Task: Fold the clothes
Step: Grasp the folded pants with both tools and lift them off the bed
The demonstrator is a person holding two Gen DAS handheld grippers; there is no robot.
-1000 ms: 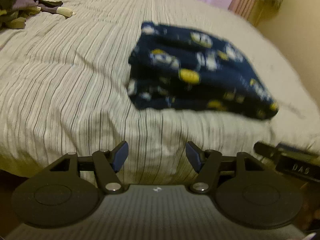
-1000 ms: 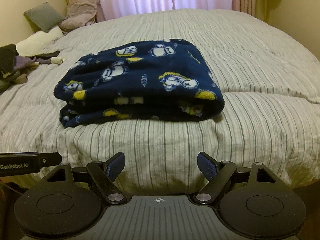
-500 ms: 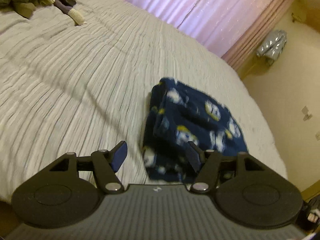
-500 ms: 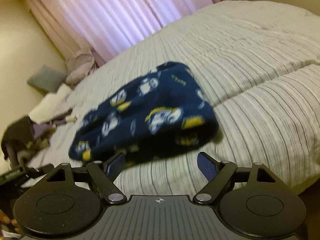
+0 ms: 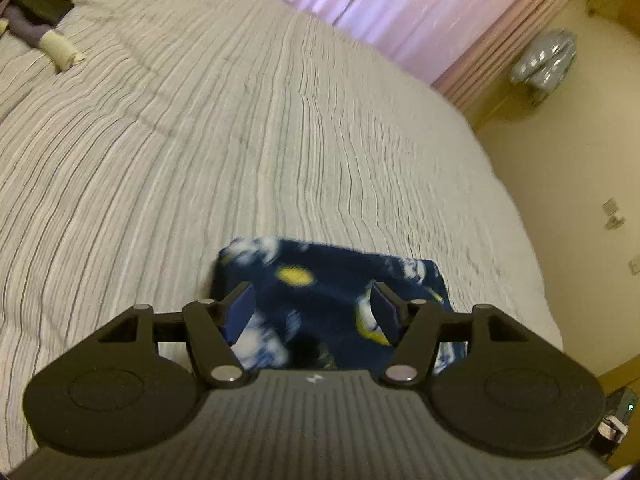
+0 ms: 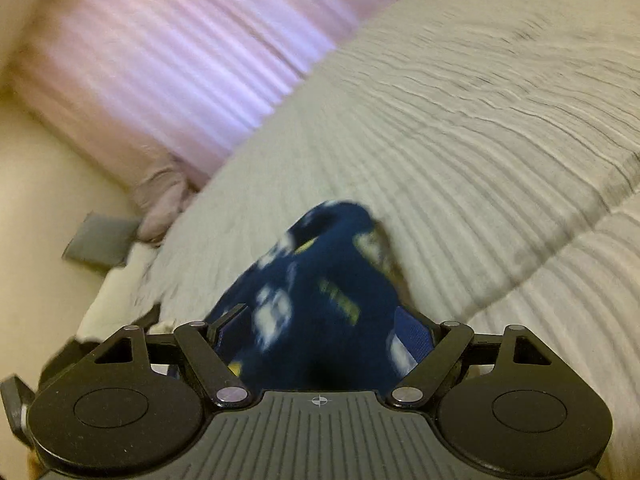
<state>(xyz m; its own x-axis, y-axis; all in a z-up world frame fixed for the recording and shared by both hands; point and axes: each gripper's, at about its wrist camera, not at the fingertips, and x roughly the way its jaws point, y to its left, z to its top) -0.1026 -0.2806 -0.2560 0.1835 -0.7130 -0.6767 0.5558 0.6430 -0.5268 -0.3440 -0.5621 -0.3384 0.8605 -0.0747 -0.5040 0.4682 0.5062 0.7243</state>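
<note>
A folded navy fleece garment (image 5: pixel 328 280) with white and yellow prints lies on the striped bed cover (image 5: pixel 240 140) near its front edge. My left gripper (image 5: pixel 312 296) hovers over the garment's near side, open, with the fabric showing between and beneath its blue pads. In the right wrist view the same garment (image 6: pixel 320 264) fills the gap of my right gripper (image 6: pixel 316 320), which is also open, its pads on either side of the fabric and apart from it. Motion blur softens both views. The garment's nearest edge is hidden by the gripper bodies.
The grey-striped bed cover (image 6: pixel 480 120) stretches wide behind the garment. A pile of dark clothes (image 5: pixel 36 16) with a cream cuff (image 5: pixel 60 50) lies at the far left. Pink curtains (image 5: pixel 380 0) hang behind the bed. A grey pillow (image 6: pixel 100 240) rests by the wall.
Both grippers have swung in toward the folded garment and rolled; it has gone from mid-frame on the bed to sitting between each pair of jaws. Neither gripper's opening has visibly changed.
</note>
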